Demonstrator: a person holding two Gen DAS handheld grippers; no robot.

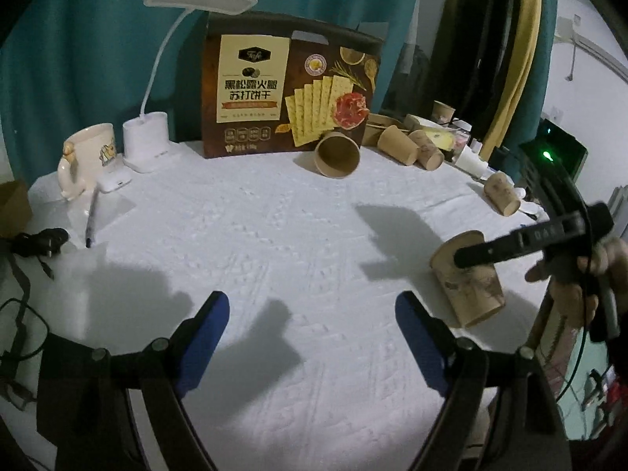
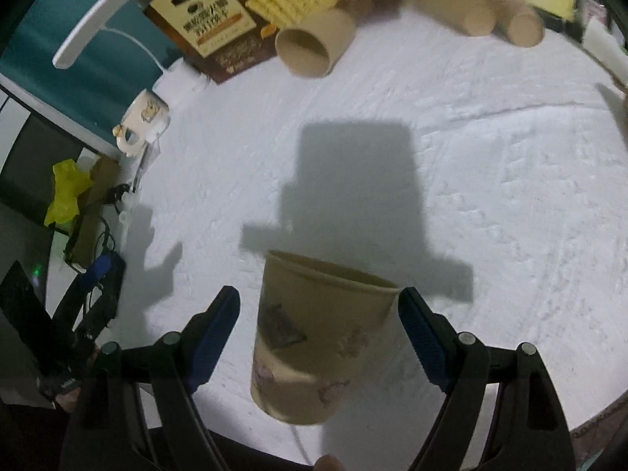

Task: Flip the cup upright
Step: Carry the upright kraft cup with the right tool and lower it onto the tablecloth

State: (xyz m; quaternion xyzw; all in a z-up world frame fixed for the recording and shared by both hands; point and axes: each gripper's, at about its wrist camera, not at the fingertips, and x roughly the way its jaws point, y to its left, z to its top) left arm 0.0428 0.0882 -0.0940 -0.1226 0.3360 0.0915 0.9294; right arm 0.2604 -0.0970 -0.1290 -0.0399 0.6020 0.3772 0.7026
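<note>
A brown printed paper cup (image 2: 314, 337) stands mouth up on the white cloth (image 2: 471, 180), between the blue pads of my right gripper (image 2: 318, 314). The right pad is at the cup's rim; the left pad is a small gap away, so the jaws are open around it. In the left wrist view the same cup (image 1: 471, 294) is at the right, with one black finger (image 1: 510, 245) of the right gripper crossing its upper part and a person's hand (image 1: 577, 271) behind. My left gripper (image 1: 314, 333) is open over bare cloth, nothing between its pads.
Another paper cup (image 1: 337, 155) lies on its side by a cracker box (image 1: 286, 90). Several more cups (image 1: 400, 143) lie at the back right, one (image 1: 502, 194) nearer. A white lamp (image 1: 147, 141), a mug (image 1: 86, 157), a pen (image 1: 91, 216) and cables (image 1: 39, 241) are at the left.
</note>
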